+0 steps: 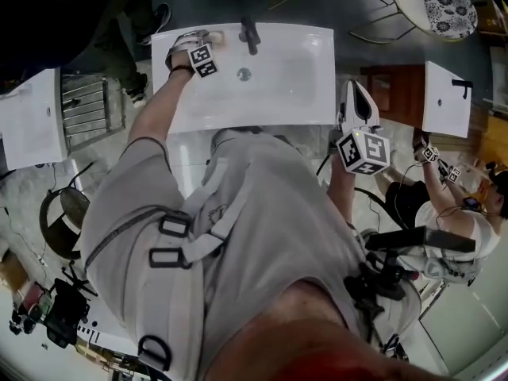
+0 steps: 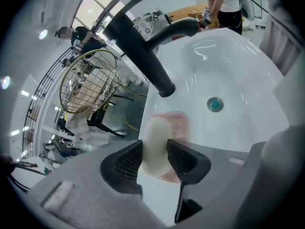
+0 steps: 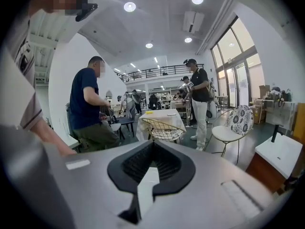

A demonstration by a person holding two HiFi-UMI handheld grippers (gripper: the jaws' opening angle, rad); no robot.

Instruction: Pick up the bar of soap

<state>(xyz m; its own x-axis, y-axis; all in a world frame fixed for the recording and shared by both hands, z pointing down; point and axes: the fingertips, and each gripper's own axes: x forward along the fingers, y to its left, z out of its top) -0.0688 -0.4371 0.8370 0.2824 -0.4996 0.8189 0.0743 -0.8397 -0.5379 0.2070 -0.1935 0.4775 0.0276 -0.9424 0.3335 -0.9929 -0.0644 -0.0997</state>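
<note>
Slippage is the main risk. The left claw [image 2: 153,152] pinches the pale cream oval bar of soap [image 2: 155,142] between its ribbed black pads by the near end only, just above the pink translucent soap dish [image 2: 178,125]. If the bar is slick, it could squirt ahead toward the black tap [image 2: 143,51] or rightward into the white ceramic basin [image 2: 238,70]. The right claw [image 3: 151,150] is closed on nothing.

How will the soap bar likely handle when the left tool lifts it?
The soap bar looks rigid, smooth and rounded, so it may squirt out between the left tool's pads. It lies on a pink dish beside the basin, so possibly wet.
</note>
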